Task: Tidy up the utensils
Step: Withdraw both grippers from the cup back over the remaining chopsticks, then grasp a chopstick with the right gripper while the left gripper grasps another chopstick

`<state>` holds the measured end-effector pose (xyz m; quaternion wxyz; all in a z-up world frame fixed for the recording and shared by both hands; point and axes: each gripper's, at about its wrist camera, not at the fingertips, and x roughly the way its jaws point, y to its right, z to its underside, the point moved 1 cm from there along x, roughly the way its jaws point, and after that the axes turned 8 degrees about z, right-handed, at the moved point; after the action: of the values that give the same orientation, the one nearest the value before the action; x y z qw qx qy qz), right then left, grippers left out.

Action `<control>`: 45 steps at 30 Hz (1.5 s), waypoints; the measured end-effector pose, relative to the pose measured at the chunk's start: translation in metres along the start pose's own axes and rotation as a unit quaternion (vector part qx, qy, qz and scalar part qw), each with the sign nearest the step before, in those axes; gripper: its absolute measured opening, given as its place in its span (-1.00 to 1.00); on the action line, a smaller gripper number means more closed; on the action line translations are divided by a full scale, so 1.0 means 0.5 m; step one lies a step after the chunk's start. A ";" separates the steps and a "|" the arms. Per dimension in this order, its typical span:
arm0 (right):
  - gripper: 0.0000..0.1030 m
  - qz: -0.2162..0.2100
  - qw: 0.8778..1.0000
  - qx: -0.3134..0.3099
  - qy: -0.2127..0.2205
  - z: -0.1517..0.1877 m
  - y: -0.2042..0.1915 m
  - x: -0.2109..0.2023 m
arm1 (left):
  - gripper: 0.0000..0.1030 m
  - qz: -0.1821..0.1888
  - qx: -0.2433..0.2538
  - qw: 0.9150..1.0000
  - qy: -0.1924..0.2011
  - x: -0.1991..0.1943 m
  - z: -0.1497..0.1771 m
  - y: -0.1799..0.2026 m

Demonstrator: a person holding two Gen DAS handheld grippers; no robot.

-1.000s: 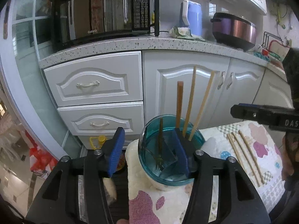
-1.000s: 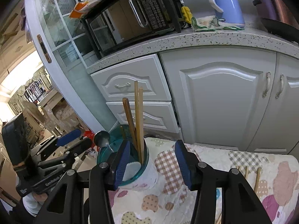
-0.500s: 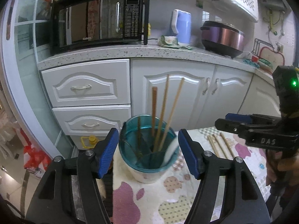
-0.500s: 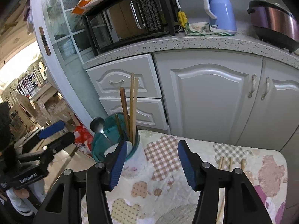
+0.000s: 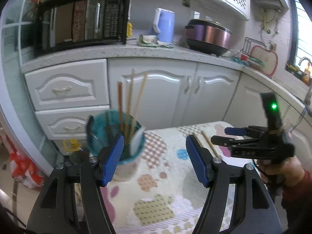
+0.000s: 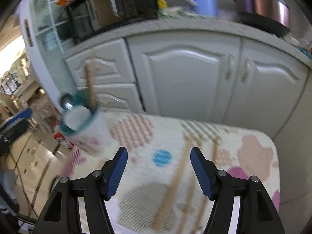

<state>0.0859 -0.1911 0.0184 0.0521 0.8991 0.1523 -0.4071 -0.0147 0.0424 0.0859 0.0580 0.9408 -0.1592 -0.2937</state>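
Chopsticks lying loose on patterned tablecloth, thin, light, stiff, likely slippery; best pinched mid-shaft. Right gripper hovering above, released; left gripper gaping, empty.

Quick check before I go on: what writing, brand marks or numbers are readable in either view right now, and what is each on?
"DAS": on the side of the right gripper, faint, in the left wrist view; possibly cut off.
Microwave keypad: blurred, unreadable.
Small sticker on the wall above the counter: too small to read.
Right wrist view: motion-blurred, nothing readable.
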 end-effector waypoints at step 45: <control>-0.87 -0.121 0.982 0.025 -0.140 0.159 -0.032 0.189 | 0.29 0.061 -0.081 0.985 -0.140 0.194 0.166 -0.009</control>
<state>0.0826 -0.1712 -0.1045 0.0013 0.8092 0.2407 -0.5360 0.0143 0.0130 -0.0347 0.1288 0.8711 -0.1982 -0.4305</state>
